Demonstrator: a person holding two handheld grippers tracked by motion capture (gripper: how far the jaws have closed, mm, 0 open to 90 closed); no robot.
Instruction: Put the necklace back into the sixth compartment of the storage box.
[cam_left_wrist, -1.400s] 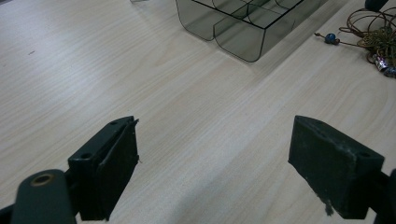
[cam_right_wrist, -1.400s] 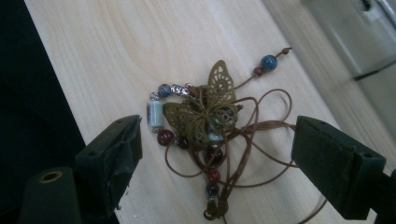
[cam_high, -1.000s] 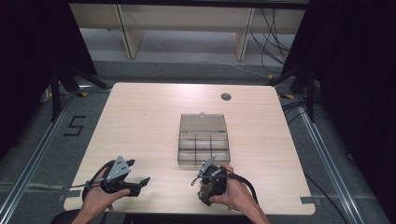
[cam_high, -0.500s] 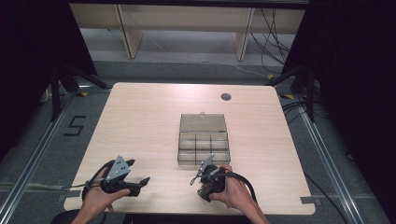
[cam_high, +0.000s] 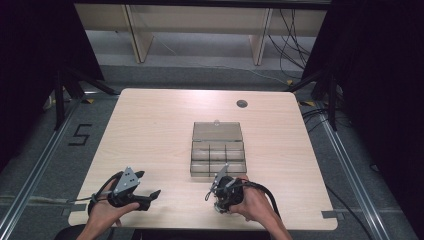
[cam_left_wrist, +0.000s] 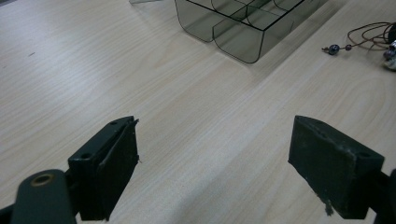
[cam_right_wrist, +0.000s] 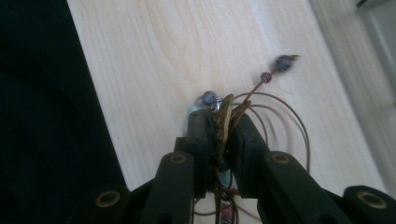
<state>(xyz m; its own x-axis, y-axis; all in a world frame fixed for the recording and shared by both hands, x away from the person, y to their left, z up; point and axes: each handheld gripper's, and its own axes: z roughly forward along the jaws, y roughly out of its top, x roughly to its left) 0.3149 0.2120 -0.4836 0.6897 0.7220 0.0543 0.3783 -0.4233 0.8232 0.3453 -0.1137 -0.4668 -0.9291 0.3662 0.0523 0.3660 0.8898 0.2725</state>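
Observation:
A brown cord necklace with beads and a flat brass-coloured pendant lies on the table near the front edge, also seen in the left gripper view as the cord with beads. My right gripper has just been closing and is shut on the pendant and cord, its jaws pointing down at the table in the high view. My left gripper rests at the front left, open with nothing between its jaws. A smoky clear compartment box stands open just beyond the right gripper.
The box's lid lies flat behind it. Its near corner sits ahead of the left gripper. A round cable hole is at the table's back right. The table's front edge runs close under both hands.
In the high view the right hand has shifted only slightly near the front edge. The left hand and the box have stayed where they were.

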